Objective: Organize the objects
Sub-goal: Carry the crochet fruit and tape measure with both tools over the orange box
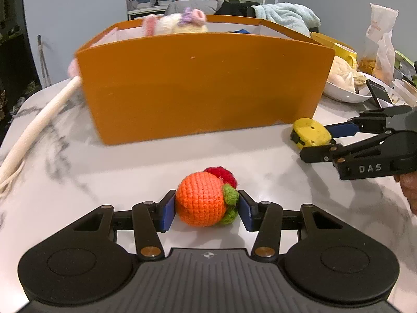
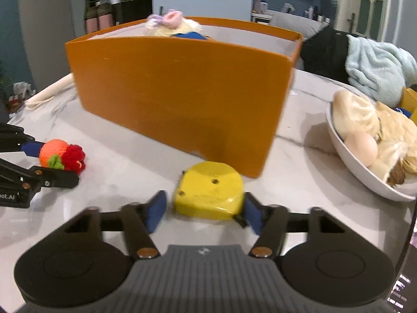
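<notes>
We've got the left gripper point(image 1: 206, 210) pinching the crochet fruit point(image 1: 202, 198), right gripper point(image 2: 204, 212) open around the tape measure point(image 2: 209, 190), both bound for the orange box point(image 1: 200, 83).

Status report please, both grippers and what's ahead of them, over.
Left gripper pinching crochet fruit on the table. Right gripper straddling yellow tape measure, left pad clear of it. Orange box directly ahead, path unobstructed.

Left gripper point(image 1: 206, 210) low and level, jaws narrowed, both blue pads point(image 1: 166, 212) touching what sits between them. Right gripper point(image 2: 204, 212) low too, jaws wider; right-side pad point(image 2: 252, 215) in contact, left-side pad with a gap showing. Each gripper sits off to the other's side, fingers pointing forward.
</notes>
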`<state>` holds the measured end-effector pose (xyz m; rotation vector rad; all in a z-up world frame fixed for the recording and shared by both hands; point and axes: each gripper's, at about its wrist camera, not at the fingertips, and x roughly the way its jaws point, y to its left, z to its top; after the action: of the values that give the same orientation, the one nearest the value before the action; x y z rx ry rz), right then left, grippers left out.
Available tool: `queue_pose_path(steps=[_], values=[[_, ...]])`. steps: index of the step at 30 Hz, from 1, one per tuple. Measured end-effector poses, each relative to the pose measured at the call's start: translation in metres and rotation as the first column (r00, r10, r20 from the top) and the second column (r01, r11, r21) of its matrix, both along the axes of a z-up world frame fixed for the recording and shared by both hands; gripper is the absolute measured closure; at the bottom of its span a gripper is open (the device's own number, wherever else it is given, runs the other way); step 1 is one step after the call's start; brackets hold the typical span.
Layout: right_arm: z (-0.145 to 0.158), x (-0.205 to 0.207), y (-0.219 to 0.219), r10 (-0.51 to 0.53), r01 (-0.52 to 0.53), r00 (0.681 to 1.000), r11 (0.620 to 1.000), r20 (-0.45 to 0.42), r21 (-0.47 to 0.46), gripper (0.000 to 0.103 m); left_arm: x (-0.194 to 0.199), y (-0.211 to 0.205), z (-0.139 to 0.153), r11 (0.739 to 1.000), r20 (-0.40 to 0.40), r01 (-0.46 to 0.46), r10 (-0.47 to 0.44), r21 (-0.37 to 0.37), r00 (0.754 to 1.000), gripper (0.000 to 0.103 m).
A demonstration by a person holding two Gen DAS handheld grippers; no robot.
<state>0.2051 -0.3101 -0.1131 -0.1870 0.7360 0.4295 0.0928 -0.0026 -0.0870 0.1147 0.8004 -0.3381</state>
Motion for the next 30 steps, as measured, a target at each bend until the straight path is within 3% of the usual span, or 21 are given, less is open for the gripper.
queue_pose_path(steps=[12, 19, 22, 30], values=[[0.004, -0.047, 0.055, 0.242, -0.24, 0.97, 0.968, 0.01, -0.078, 0.043, -0.02, 0.037, 0.003, 0.999, -0.019, -0.04, 0.039, -0.017, 0.999, 0.047], [0.017, -0.07, 0.072, 0.351, -0.33, 0.931, 0.928, 0.104, -0.172, 0.044, -0.025, 0.045, 0.021, 0.999, 0.035, -0.031, 0.032, -0.041, 0.999, 0.047], [0.024, -0.07, 0.071, 0.356, -0.334, 0.926, 0.928, 0.125, -0.165, 0.044, -0.023, 0.051, 0.028, 0.997, 0.05, -0.054, 0.057, -0.059, 0.997, 0.047], [0.068, -0.061, 0.051, 0.286, -0.284, 0.938, 0.958, 0.198, -0.04, 0.044, -0.011, 0.045, 0.066, 0.989, 0.131, -0.055, 0.073, -0.139, 0.989, 0.047]])
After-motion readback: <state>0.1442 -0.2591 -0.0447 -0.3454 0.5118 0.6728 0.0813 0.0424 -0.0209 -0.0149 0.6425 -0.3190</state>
